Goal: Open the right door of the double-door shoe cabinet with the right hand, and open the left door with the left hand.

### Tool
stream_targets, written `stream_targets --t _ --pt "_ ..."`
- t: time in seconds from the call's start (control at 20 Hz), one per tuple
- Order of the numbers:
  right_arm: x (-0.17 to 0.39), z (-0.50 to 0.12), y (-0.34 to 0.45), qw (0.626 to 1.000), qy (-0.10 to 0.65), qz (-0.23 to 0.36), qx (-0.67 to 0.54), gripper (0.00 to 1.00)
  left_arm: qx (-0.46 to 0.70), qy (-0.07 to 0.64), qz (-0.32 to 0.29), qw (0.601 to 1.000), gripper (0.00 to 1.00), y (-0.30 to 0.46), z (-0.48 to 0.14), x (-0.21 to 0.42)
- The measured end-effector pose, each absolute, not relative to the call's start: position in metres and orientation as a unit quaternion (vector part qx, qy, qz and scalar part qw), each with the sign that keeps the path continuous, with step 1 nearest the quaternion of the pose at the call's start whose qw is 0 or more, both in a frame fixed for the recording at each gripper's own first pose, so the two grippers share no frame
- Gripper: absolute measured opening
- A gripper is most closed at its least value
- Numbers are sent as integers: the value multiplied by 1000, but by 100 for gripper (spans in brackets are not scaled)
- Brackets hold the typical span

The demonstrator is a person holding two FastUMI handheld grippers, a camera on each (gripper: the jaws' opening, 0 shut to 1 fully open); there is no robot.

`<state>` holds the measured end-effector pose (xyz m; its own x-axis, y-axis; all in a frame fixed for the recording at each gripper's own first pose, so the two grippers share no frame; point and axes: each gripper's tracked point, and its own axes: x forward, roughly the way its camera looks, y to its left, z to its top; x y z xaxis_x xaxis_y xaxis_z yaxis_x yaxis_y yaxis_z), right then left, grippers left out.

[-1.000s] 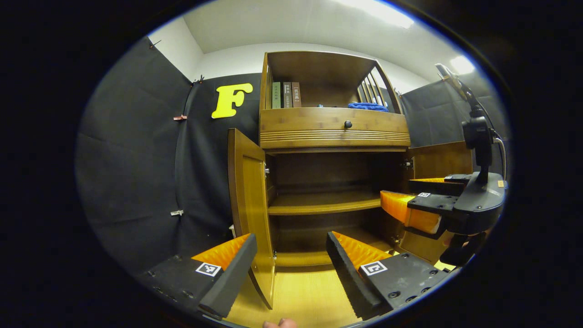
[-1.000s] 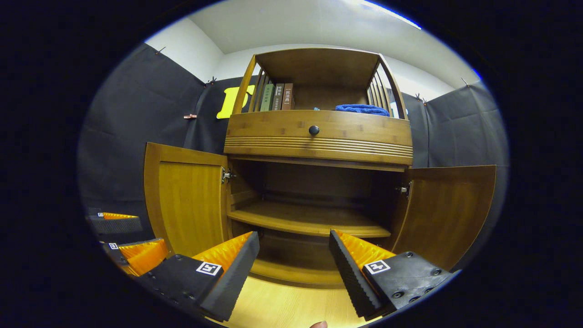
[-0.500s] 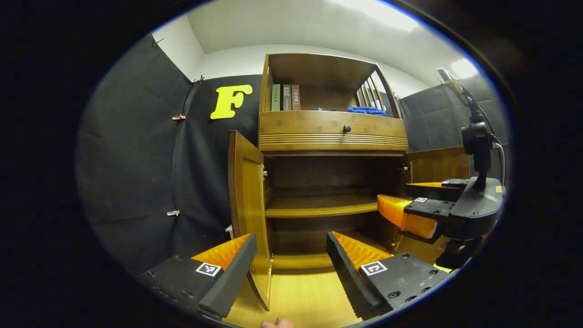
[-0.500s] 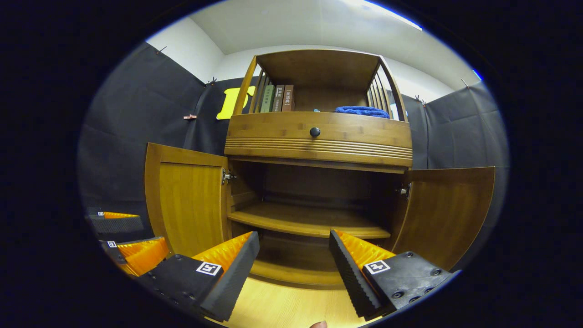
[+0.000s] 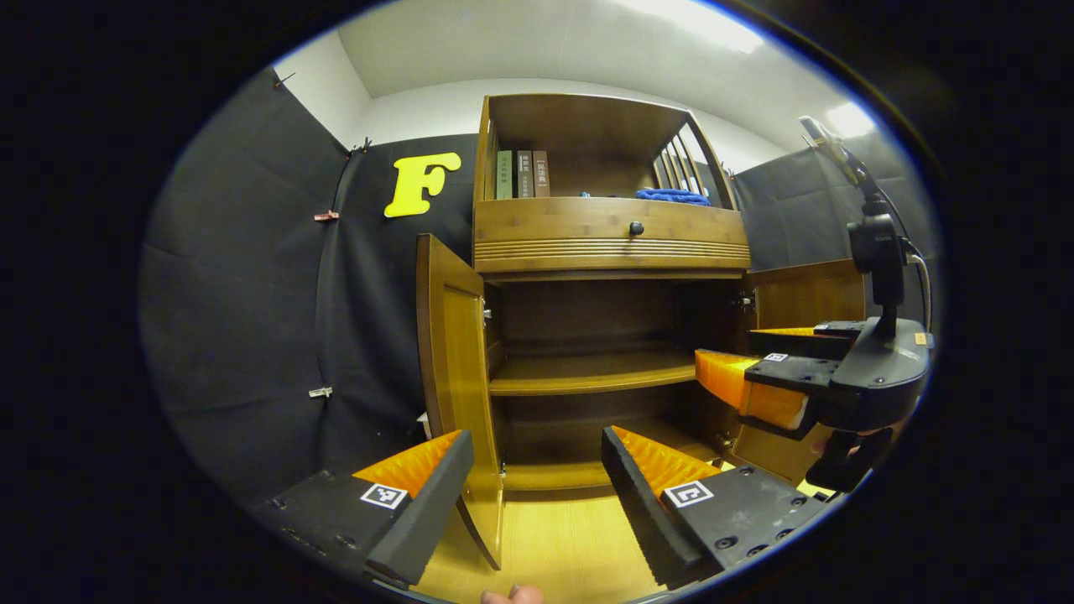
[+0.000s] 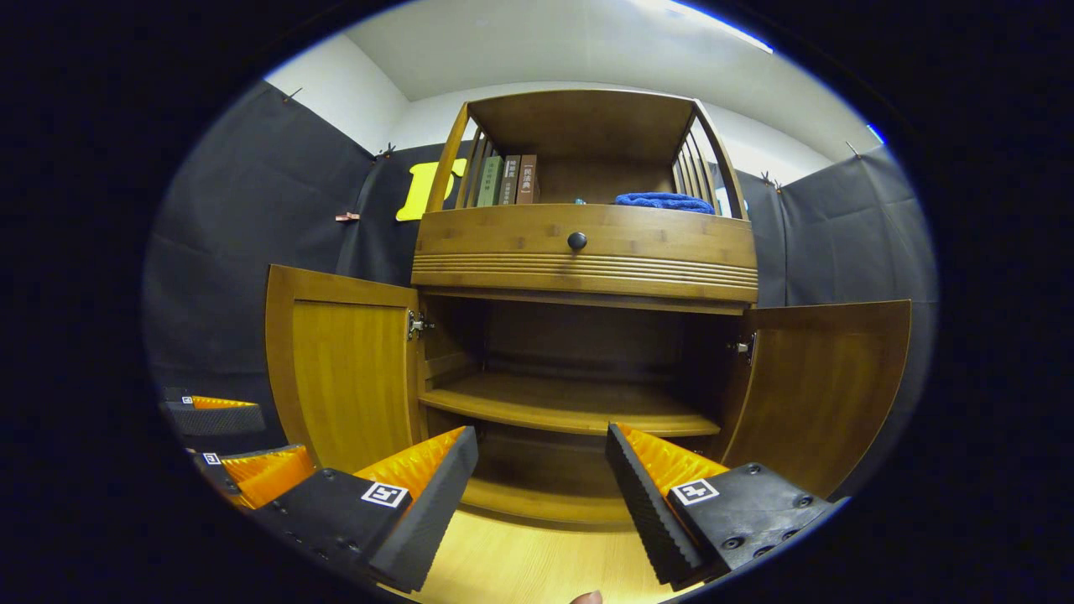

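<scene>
Both grippers, left (image 5: 537, 470) and right (image 6: 541, 470), were spread wide and held nothing. Beyond them the cabinet (image 6: 587, 252) stood with its left door (image 6: 344, 373) and right door (image 6: 818, 382) swung fully open.

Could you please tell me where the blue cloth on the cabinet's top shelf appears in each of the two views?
Left gripper view: the blue cloth lies upper centre-right, on the open top shelf just above the drawer's right half.
Right gripper view: the blue cloth lies upper centre-right, on the same shelf beside the right slats.
Shared landmark: the dark drawer knob, below and left of the cloth in both.
</scene>
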<state>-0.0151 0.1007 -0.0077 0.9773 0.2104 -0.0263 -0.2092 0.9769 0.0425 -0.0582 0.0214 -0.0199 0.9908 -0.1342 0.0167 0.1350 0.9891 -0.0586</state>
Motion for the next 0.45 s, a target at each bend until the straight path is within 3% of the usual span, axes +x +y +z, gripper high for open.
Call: stream_targets --t 0.45 --pt "-16 -1 95 995 11 99 30 99 -27 -7 -76 997 95 12 -19 -58"
